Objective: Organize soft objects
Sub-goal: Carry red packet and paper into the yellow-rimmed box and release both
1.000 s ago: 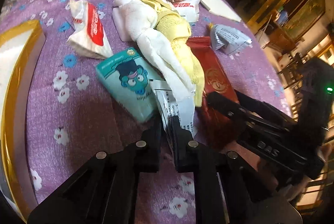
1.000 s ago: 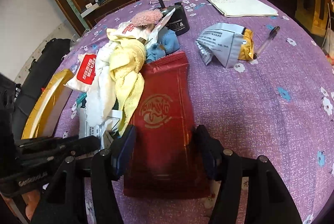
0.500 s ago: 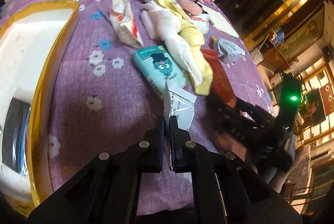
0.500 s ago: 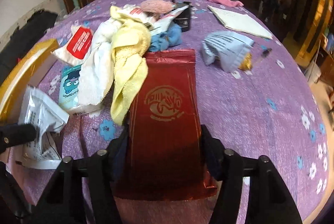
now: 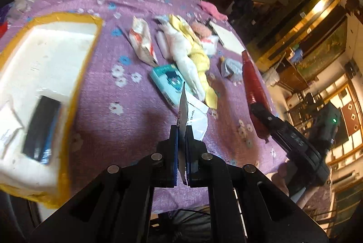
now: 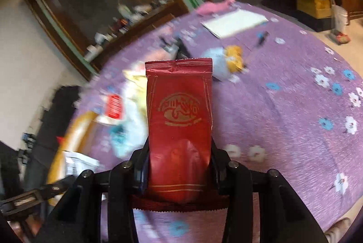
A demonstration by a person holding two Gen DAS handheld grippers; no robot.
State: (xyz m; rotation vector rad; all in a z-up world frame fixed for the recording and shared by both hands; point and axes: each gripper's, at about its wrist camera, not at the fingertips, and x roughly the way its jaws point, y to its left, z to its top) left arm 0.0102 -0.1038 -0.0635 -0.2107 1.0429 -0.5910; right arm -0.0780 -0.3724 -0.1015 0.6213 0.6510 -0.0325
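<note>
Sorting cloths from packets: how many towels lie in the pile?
2: a white towel and a yellow towel beside it, overlapping mid-table. A pink cloth lies at the far edge; others may be hidden.

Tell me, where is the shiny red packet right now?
The red packet is up off the purple tablecloth, squeezed in the right tool. In the left wrist view it shows at the right, beyond the yellow towel.

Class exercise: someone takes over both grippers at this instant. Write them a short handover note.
Left gripper: jaws shut on the white packet, lifted over the table.
Right gripper: jaws shut on the red pouch, also lifted.
White box, yellow-edged, lies at left with a dark item inside.
Left to sort: white towel, yellow towel, teal tissue pack, red-and-white packet.
</note>
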